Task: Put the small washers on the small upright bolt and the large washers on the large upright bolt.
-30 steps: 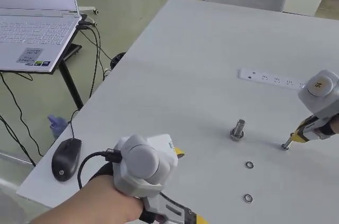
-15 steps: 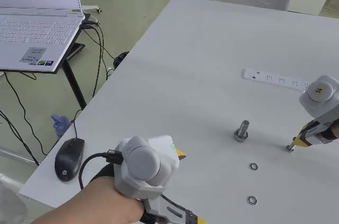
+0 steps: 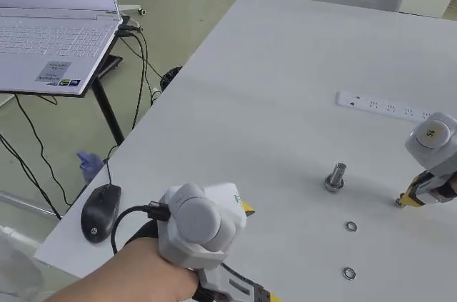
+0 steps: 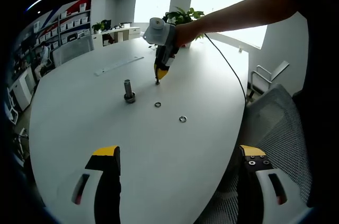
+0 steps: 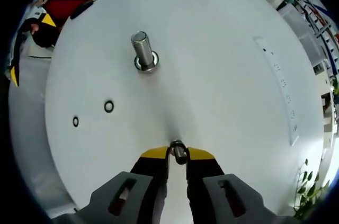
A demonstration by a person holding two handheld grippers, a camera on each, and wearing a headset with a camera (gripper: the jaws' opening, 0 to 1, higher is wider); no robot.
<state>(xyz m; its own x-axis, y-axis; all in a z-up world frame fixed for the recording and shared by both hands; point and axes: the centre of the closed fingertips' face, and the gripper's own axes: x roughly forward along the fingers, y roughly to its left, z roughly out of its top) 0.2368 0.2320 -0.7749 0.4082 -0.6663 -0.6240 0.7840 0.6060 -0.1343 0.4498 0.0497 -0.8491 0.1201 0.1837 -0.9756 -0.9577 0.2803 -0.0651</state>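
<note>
The large bolt (image 3: 335,176) (image 5: 142,49) (image 4: 128,90) stands upright mid-table with a ring at its base. To its right is the small upright bolt (image 5: 178,151) (image 3: 399,203). My right gripper (image 5: 178,156) (image 3: 405,200) (image 4: 158,77) is shut narrowly on the bolt's top. Whether a washer sits between the tips I cannot tell. Two loose washers (image 3: 351,226) (image 3: 349,273) (image 5: 108,106) (image 5: 75,122) (image 4: 157,104) (image 4: 183,119) lie flat nearer me. My left gripper (image 4: 180,173) (image 3: 207,227) hovers over the near table edge, open wide and holding nothing.
A white power strip (image 3: 385,108) (image 5: 279,83) lies at the back right. A black mouse (image 3: 100,210) sits at the table's near left corner. An open laptop (image 3: 50,38) stands on a side stand to the left, with cables beneath it.
The head camera has drifted, so the picture has shifted. The right gripper stays at the small bolt and the left gripper keeps its place.
</note>
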